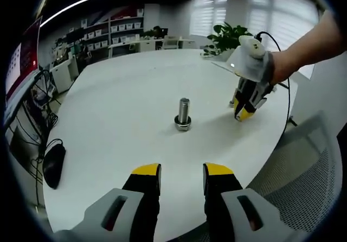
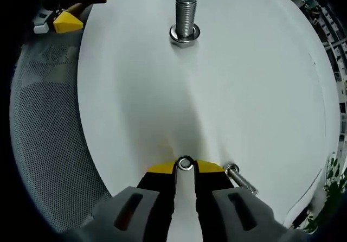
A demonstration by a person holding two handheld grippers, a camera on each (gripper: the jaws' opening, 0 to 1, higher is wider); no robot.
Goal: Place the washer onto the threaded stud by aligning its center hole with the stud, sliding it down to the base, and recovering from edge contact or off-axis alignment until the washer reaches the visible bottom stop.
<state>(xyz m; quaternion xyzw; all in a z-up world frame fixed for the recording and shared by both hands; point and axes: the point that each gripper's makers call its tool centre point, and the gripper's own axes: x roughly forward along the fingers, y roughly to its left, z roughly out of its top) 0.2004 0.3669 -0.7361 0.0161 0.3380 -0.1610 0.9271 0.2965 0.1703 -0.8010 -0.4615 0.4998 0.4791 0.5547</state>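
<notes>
On a white round table, the left gripper is hovering near the closer edge, jaws parted and holding nothing. Ahead of it, near the middle of the tabletop, the stud is standing upright on its wide base, which looks ringed already. Farther right, near the right edge, a person's hand is lowering the right gripper. In the right gripper view, the right gripper is pinching a small washer between its tips, jaws nearly together. A loose bolt is lying just beside it. The washer is probably light, stiff and slippery steel, so gripping opposite rim edges and leaving the hole free seems best.
</notes>
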